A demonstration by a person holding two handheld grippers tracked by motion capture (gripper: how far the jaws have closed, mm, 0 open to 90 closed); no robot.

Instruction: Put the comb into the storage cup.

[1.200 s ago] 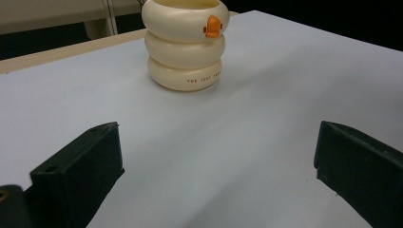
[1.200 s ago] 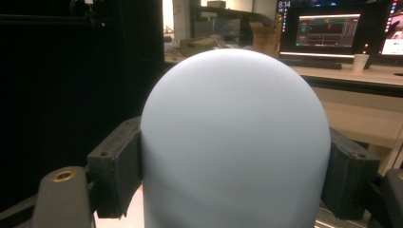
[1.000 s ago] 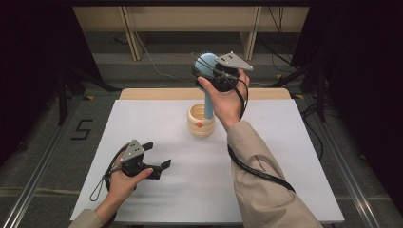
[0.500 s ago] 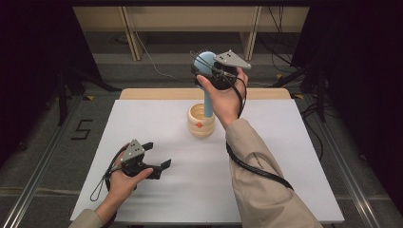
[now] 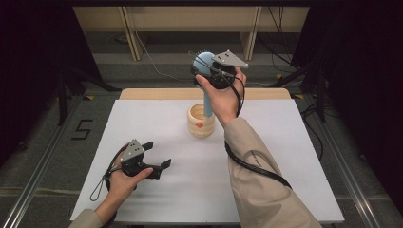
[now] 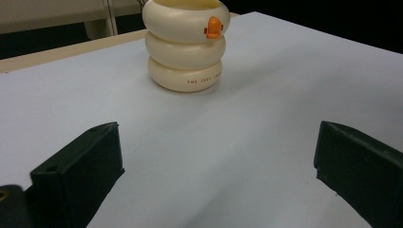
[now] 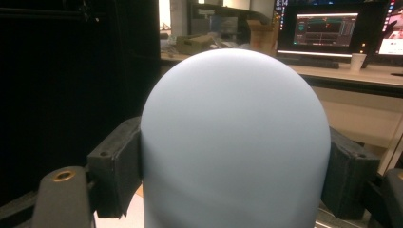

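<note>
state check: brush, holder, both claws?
Brush: held upright by its head, handle end down in the holder.
Holder: upright on the table, untouched by either claw.
Right claw: shut on the brush head.
Left claw: open, empty, low over the table.

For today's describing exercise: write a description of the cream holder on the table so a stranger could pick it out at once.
Start at the white table and look to the middle of its far half. There stands the cream holder, beneath the raised right gripper, which grips a pale blue brush. It looks like three fat rings stacked upright, with a small orange mark on the front of its top ring.
</note>
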